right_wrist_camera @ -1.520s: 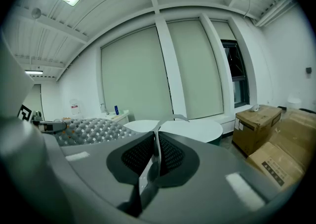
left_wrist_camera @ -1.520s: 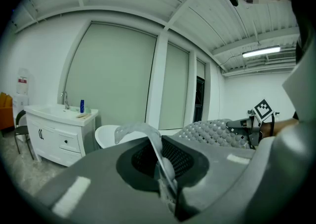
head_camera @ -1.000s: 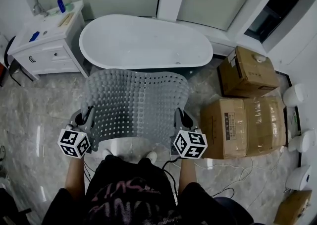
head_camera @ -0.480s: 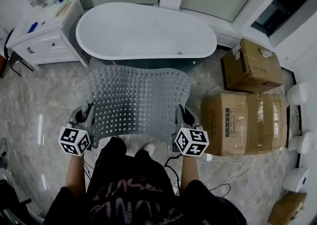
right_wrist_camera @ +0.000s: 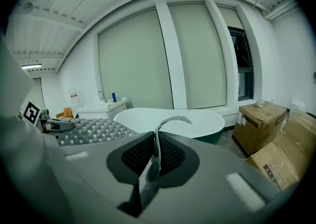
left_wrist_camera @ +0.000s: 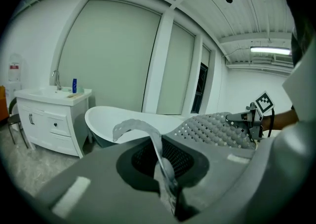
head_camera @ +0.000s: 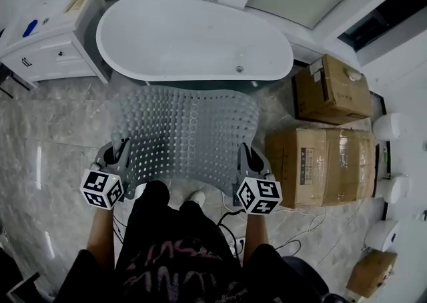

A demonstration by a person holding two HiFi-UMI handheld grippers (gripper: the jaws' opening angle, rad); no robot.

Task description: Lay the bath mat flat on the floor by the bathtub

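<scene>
1. Our left gripper [head_camera: 119, 156] is clamped on the left edge of the bath mat [head_camera: 190, 133].
2. The mat (grey, perforated) hangs spread between us and the bathtub [head_camera: 193, 38], off the floor [head_camera: 53, 135].
3. Our right gripper [head_camera: 245, 158] pinches its right edge; cardboard boxes [head_camera: 313, 161] sit beyond.

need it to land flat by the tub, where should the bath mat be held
Its two near corners, pinched edge-on from the person's side, as the left gripper and right gripper hold it. The bath mat is a thin, floppy sheet; held wide apart it spreads open, far edge toward the bathtub.
</scene>
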